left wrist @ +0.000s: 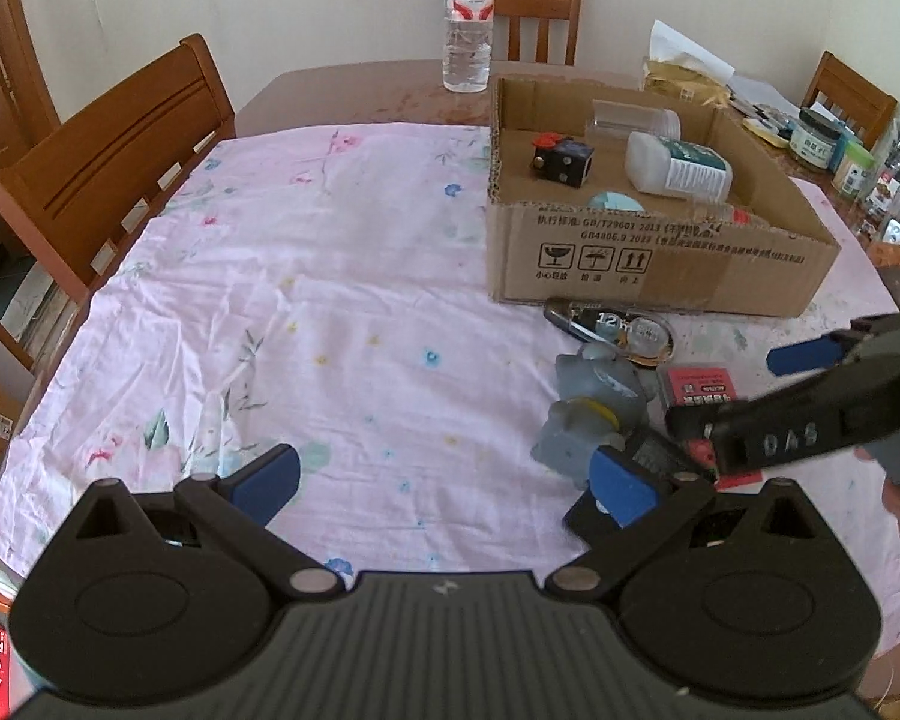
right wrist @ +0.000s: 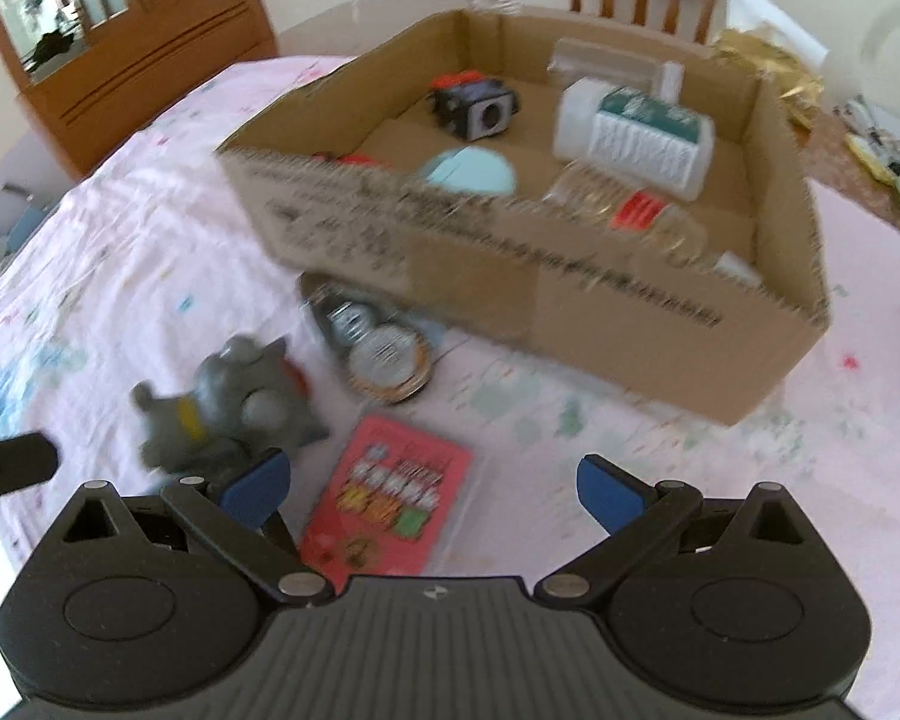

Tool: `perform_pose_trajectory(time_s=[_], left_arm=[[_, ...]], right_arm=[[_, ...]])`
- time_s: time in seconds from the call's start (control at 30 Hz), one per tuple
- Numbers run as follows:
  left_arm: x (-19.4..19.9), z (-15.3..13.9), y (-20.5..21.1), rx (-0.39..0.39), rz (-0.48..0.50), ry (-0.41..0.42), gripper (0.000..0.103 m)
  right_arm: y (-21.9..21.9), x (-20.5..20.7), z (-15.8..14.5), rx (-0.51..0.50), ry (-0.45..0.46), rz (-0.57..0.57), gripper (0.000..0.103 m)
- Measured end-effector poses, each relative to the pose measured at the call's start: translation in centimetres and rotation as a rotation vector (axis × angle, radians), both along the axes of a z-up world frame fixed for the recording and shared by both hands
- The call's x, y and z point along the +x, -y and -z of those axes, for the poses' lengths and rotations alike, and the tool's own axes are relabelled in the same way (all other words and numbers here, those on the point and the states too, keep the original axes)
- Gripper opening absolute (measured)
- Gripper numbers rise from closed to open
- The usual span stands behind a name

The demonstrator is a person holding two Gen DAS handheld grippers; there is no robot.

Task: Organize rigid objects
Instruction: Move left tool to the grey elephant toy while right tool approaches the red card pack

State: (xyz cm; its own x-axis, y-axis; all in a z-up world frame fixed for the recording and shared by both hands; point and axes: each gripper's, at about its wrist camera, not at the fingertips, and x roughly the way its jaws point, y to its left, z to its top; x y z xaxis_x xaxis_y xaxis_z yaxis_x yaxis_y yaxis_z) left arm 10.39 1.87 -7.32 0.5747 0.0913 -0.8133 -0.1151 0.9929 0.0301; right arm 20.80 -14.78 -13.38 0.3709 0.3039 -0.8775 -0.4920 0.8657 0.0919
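A cardboard box (left wrist: 660,267) stands on the pink cloth; it shows in the right wrist view (right wrist: 510,282) too. Inside lie a black cube (left wrist: 561,161), a white bottle (left wrist: 678,165) and a pale blue disc (right wrist: 471,171). In front of it lie a tape dispenser (left wrist: 609,327), a grey toy figure (left wrist: 594,408) and a red card pack (right wrist: 390,498). My left gripper (left wrist: 444,483) is open and empty, its right finger beside a black device (left wrist: 648,456). My right gripper (right wrist: 429,489) is open and empty above the red pack; it also shows in the left wrist view (left wrist: 804,357).
A water bottle (left wrist: 467,18) stands behind the box. Jars and clutter (left wrist: 834,144) fill the table's far right. Wooden chairs (left wrist: 108,162) stand at the left and back. The pink cloth (left wrist: 330,300) covers the left of the table.
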Motion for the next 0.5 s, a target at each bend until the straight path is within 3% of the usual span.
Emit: perform_pose_trajectory(time_s=[0.33,0.5], left_arm=[[2.0,1.0,0.7,-0.032,0.165,-0.020,0.102],[3.7,2.2,1.6,-0.011,0.250,-0.043,0.102]], right_arm=[[-0.8,-0.9,0.5,-0.071,0.012,0.059,0.103],[-0.8,-0.4,1.1,-0.096,0.006,0.086,0.103]])
